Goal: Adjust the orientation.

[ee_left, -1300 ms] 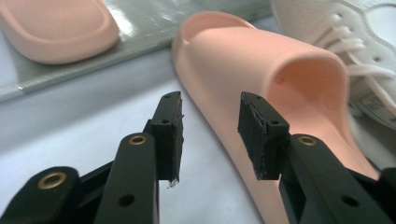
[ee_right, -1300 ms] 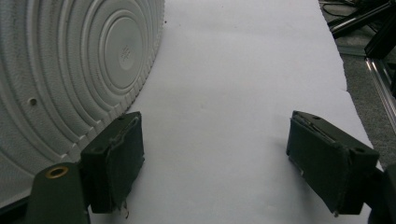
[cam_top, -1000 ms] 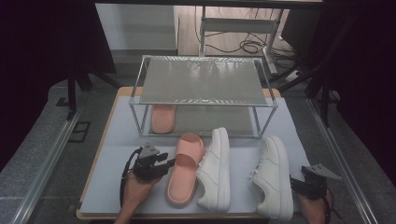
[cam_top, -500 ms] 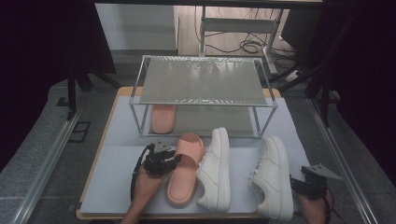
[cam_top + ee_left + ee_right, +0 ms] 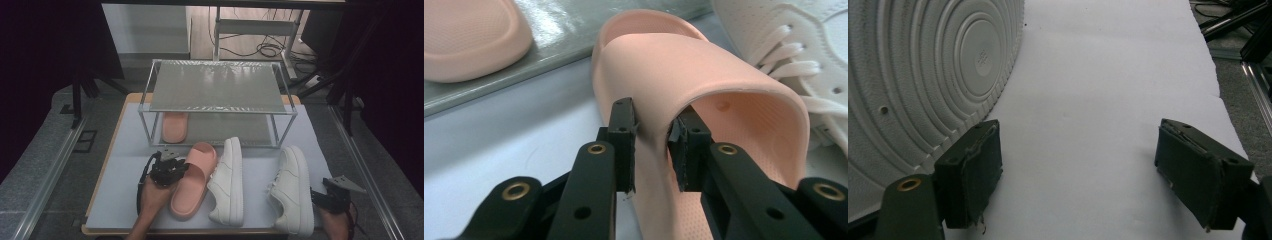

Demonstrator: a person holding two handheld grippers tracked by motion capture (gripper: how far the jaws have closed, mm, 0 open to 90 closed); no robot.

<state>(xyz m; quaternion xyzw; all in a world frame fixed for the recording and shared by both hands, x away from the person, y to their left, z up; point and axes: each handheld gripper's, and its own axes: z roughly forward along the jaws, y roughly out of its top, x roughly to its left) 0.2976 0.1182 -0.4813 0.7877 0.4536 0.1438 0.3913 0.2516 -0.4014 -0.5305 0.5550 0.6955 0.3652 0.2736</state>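
A pink slide (image 5: 192,182) lies on the white mat, toe toward the rack. My left gripper (image 5: 172,167) is at its left side. In the left gripper view the left gripper (image 5: 654,145) has one jaw outside and one inside the slide's strap (image 5: 704,70). The jaws have just been closing, and the pads now press on the strap's edge. A second pink slide (image 5: 175,127) rests on the rack's lower shelf. My right gripper (image 5: 332,197) stands open beside the right white sneaker (image 5: 292,192), whose ribbed sole (image 5: 923,75) faces it, with nothing between the jaws.
A metal two-shelf rack (image 5: 215,87) stands at the back of the mat (image 5: 125,170). Another white sneaker (image 5: 227,182) lies just right of the held slide, touching it. Bare mat stretches ahead of the right gripper (image 5: 1078,175). Dark stands and cables surround the table.
My left gripper has shifted right up to the pink slide and its jaws have narrowed onto the strap's side. The right gripper and both sneakers have stayed put.
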